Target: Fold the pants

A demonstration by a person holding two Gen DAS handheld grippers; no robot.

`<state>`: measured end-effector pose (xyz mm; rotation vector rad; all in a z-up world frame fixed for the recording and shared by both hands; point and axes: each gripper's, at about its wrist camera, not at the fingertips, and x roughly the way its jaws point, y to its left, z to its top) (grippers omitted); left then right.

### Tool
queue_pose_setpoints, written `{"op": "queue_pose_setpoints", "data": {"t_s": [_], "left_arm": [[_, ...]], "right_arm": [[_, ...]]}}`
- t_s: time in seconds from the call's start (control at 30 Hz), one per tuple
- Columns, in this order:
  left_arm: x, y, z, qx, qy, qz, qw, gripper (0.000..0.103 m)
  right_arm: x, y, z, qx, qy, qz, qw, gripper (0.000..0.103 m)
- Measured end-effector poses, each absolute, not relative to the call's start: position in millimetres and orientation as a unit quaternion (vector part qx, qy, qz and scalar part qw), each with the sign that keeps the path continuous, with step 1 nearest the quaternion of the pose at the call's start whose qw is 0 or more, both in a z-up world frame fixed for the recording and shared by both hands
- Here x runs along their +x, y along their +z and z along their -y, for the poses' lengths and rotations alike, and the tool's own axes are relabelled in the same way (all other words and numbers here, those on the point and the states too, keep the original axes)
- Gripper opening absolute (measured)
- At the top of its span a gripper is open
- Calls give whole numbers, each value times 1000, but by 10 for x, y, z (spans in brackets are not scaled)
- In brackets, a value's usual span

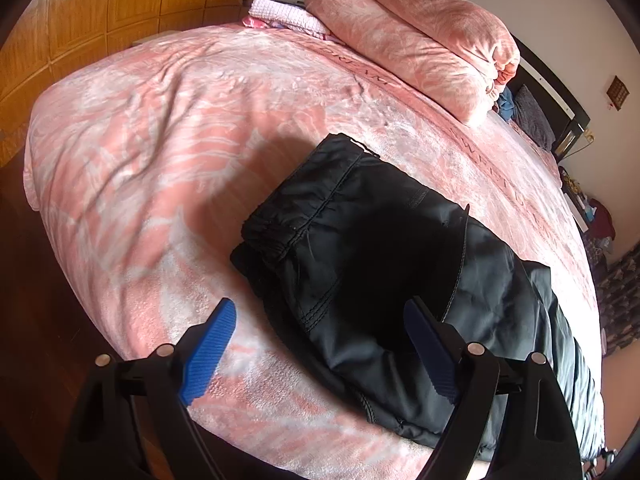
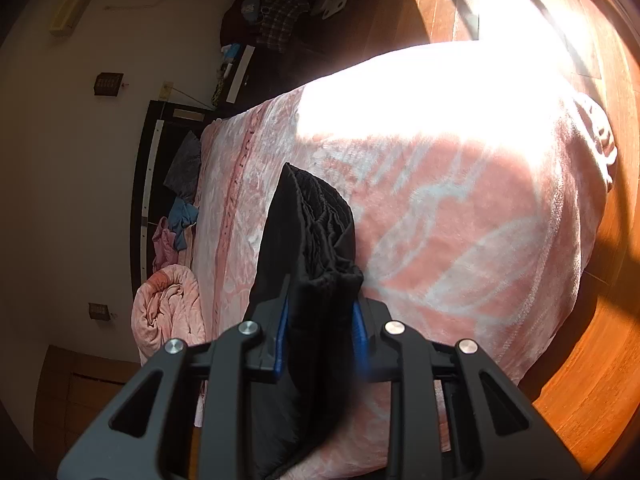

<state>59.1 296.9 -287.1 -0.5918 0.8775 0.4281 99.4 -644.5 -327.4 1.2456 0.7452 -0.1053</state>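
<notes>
Black pants (image 1: 360, 248) lie folded in layers on the pink bed cover (image 1: 152, 152), the elastic waistband toward the left. My left gripper (image 1: 320, 316) is open above the near edge of the pants, with its right blue finger (image 1: 430, 354) over the fabric and the left one over the cover. In the right wrist view my right gripper (image 2: 320, 316) is shut on a thick bunch of the black pants (image 2: 308, 220), which stands up between the blue pads.
A rolled pink blanket (image 1: 424, 36) and a white knit cloth (image 1: 280, 12) lie at the head of the bed. A wooden wardrobe (image 1: 100, 12) stands to the left. Wooden floor (image 2: 592, 380) surrounds the bed. Clothes lie by the headboard (image 2: 180, 216).
</notes>
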Motion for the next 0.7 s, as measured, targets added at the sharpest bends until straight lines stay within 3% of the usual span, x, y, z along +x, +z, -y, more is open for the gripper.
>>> {"op": "queue_pose_setpoints", "data": {"t_s": [0.7], "left_arm": [[636,-2935,-2787,-277,183,-410,850,87]], "right_arm": [[1172,-2627,6153,497,-46,-345,795,18]]}}
